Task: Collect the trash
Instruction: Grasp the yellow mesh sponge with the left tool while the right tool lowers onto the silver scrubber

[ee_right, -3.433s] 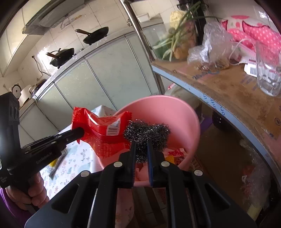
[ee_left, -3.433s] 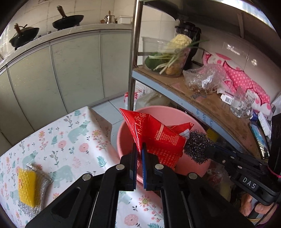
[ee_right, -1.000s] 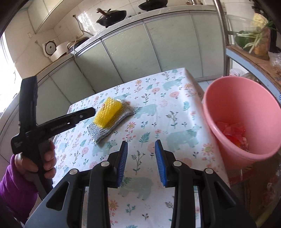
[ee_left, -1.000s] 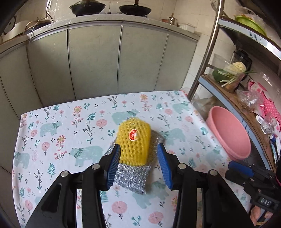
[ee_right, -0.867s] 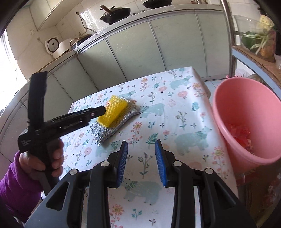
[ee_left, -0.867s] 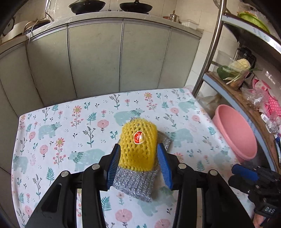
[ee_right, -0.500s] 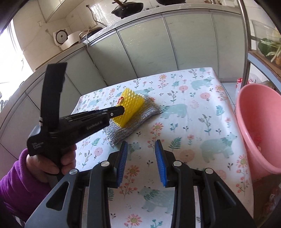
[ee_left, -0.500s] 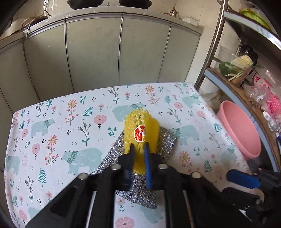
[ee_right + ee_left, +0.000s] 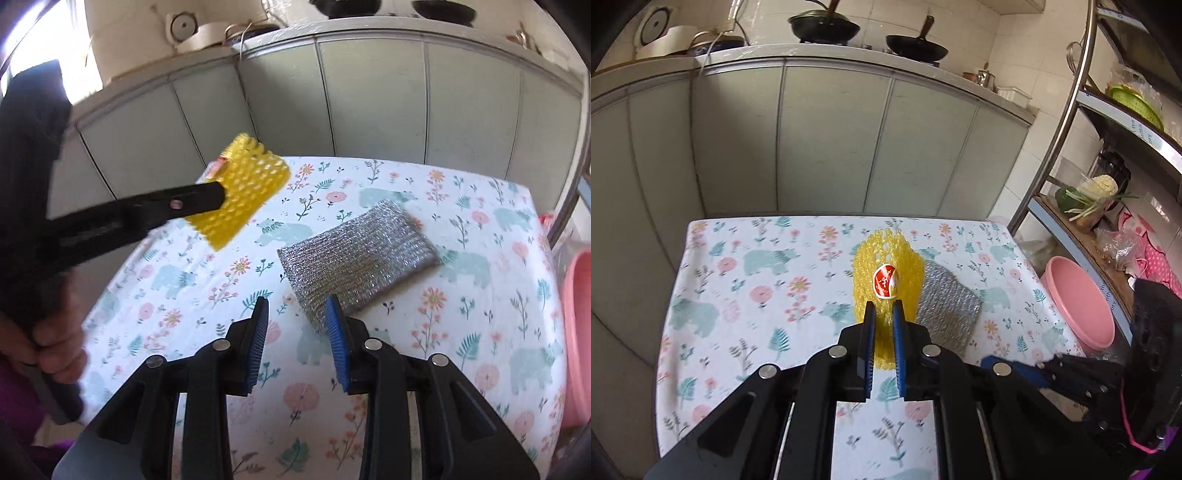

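Left wrist: left tool (image 9: 883, 314) pinches yellow foam netting (image 9: 886, 266).

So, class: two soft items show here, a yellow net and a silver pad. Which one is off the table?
The yellow foam net. The left gripper has its jaws shut on it, holding it in the air, while the silver scouring pad lies flat on the tablecloth.

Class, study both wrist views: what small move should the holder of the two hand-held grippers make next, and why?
Probably carry the yellow foam fruit net, clamped and lifted in the left hand-held gripper, sideways toward the pink plastic basin beside the table. The right hand-held gripper is open near the silver mesh scouring pad, which still lies on the floral tablecloth.
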A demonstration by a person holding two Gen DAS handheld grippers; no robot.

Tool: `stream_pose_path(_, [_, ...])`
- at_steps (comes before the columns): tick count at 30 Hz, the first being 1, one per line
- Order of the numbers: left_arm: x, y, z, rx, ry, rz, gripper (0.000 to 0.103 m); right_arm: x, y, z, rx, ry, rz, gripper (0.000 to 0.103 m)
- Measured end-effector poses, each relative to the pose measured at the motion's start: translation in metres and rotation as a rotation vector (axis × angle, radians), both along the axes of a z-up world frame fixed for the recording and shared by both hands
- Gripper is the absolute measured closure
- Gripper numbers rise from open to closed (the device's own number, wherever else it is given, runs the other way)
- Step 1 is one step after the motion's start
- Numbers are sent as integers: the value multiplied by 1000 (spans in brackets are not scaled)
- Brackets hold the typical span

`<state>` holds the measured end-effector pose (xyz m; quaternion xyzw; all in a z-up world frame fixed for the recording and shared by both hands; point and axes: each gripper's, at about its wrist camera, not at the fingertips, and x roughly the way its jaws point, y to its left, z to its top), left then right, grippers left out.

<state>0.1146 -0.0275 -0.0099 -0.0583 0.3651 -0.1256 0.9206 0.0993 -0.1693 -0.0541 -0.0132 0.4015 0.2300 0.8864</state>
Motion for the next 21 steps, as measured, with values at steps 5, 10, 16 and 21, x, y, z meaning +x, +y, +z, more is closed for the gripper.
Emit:
stream_pose_path(5, [-11,21,-2,-26,19,32,95,15,17,-16,-160,-8,5,70])
stream_pose_path(10, [-19,25,-5,-76,47,27,95,19,14,-25,-190,-6,38,77])
stream_pose_path(16, [-29,16,-4,-71,42,4,95,12,-16,-23,-114,18,28,91])
stream_pose_path(21, [-37,9,-3,-71,47,0,95,-8,-47,-8,-34,27,13,92])
